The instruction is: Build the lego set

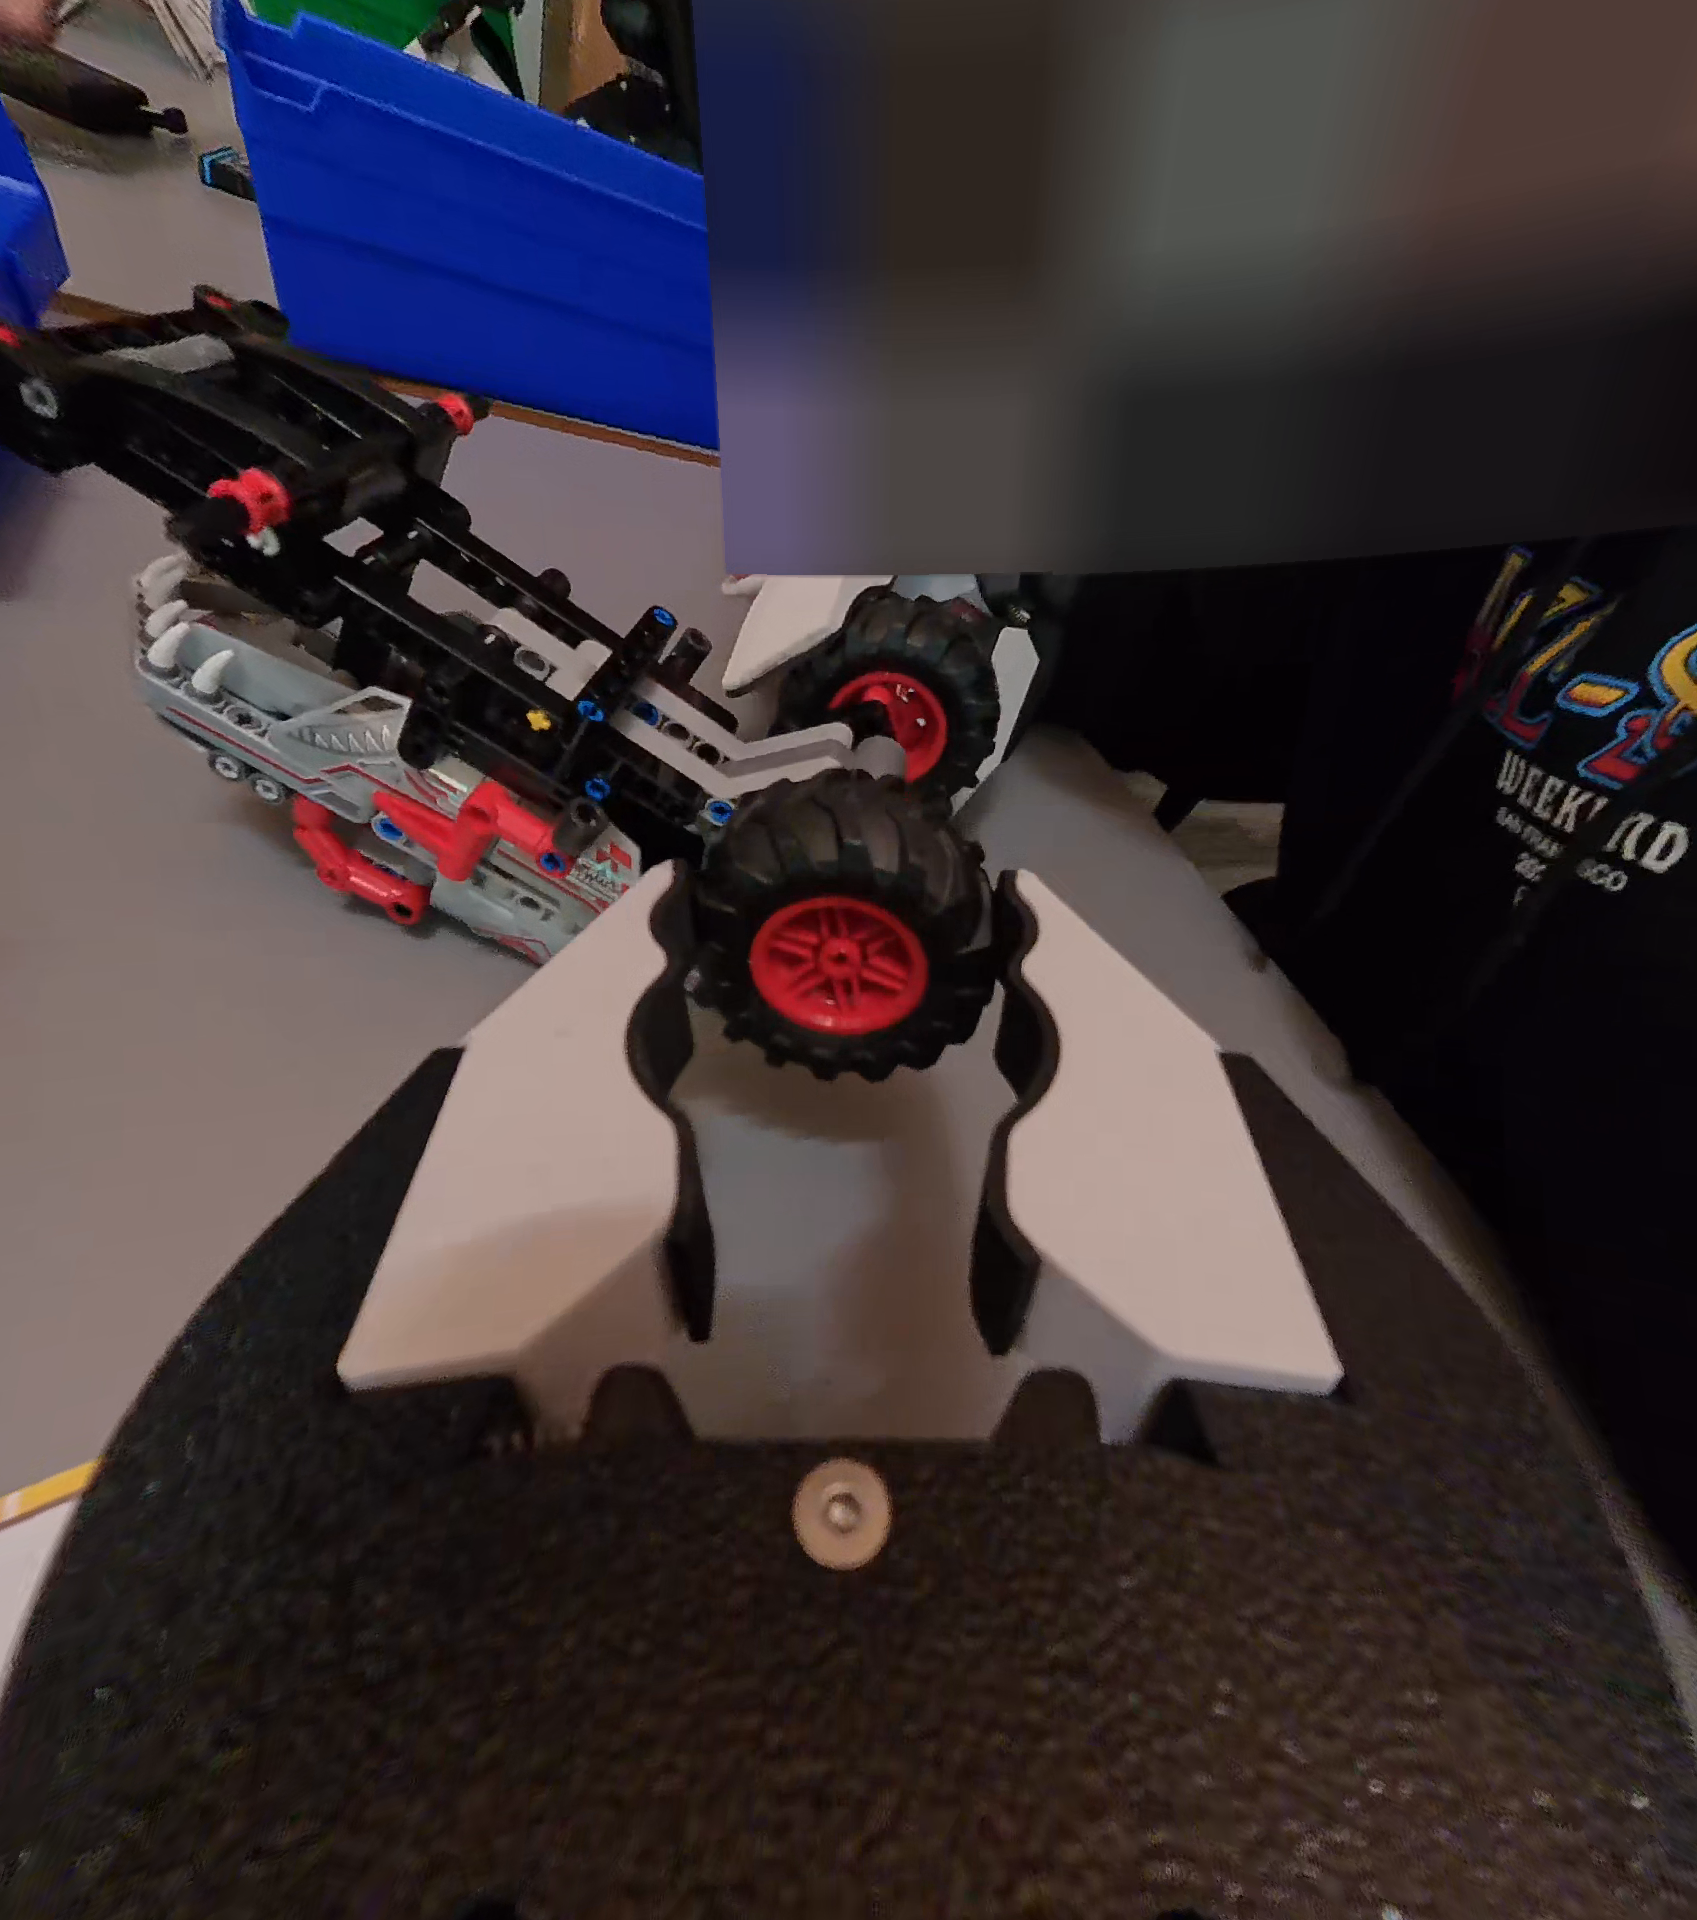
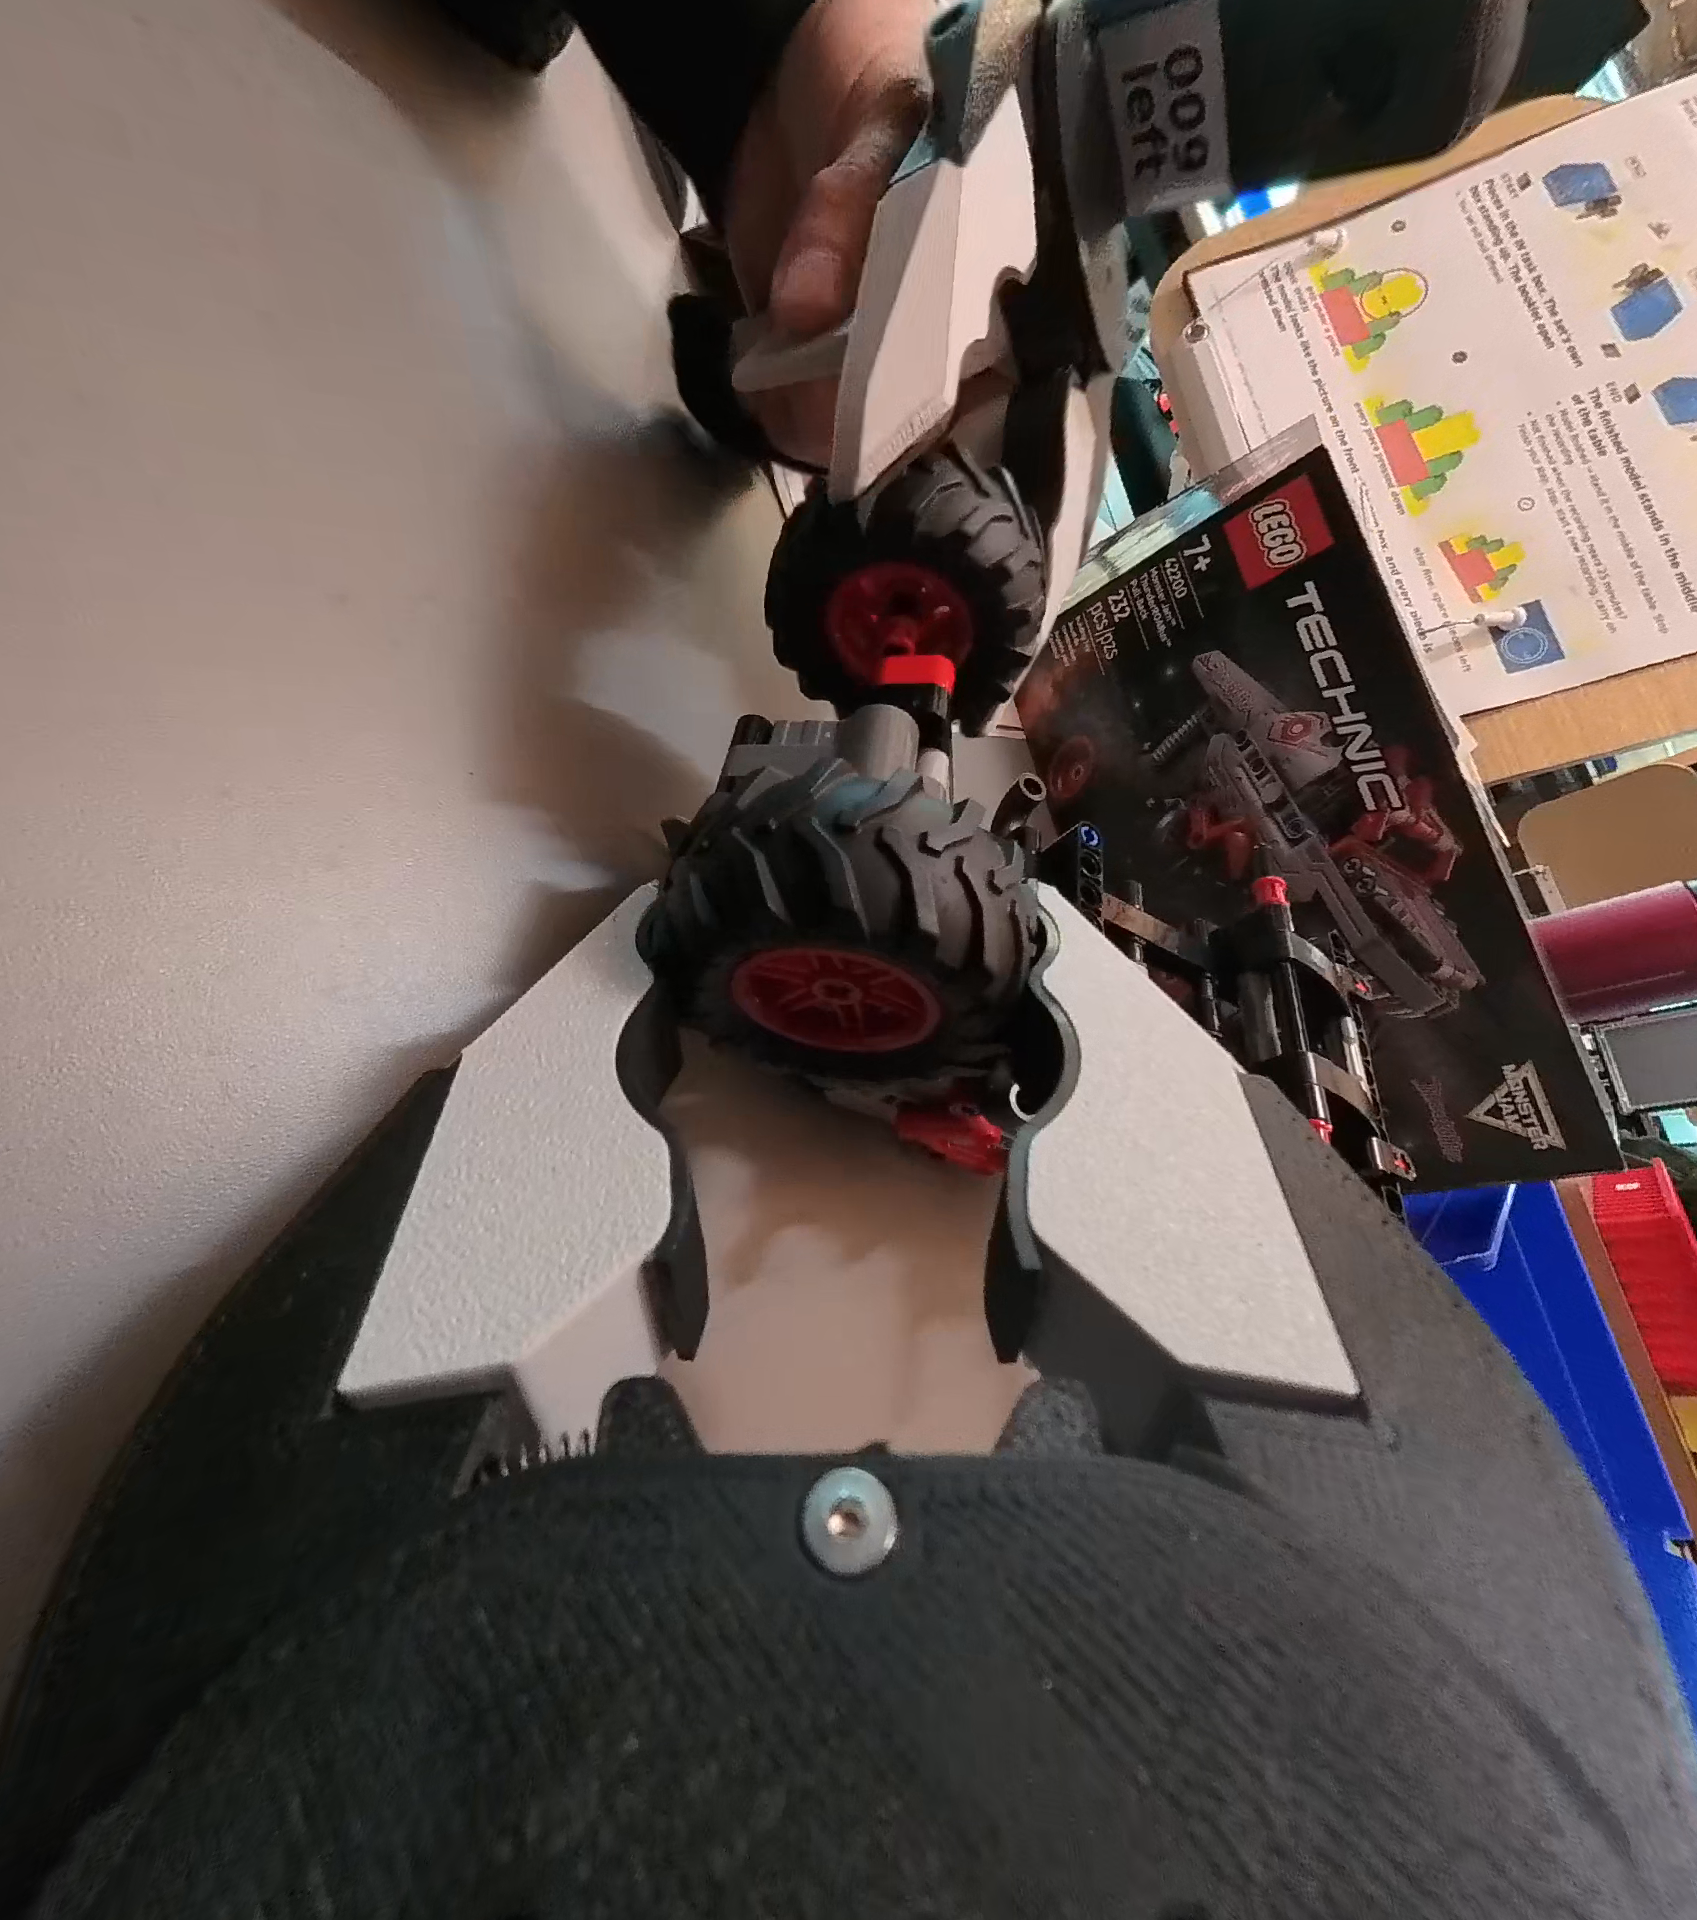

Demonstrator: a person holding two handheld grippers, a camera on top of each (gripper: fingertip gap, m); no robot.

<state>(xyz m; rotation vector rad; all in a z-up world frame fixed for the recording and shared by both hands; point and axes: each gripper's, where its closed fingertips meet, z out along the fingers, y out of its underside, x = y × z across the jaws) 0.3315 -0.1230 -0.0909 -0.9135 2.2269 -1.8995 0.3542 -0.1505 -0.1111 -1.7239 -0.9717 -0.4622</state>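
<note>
- One wheel (image 1: pixel 839 961) of the lego truck (image 1: pixel 387 665) is clamped by the left tool (image 1: pixel 839 935).
- The opposite wheel (image 2: pixel 849 961) is clamped by the right tool (image 2: pixel 844 966).
- Wheel seating is judged in hand; inward pressure along the axle (image 2: pixel 911 670) is needed next.

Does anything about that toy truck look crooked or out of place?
Yes. The lego truck is tipped up rather than standing level: each gripper clamps one red-hubbed wheel, lifting that end, while the toothed grey nose sits on the table.
</note>
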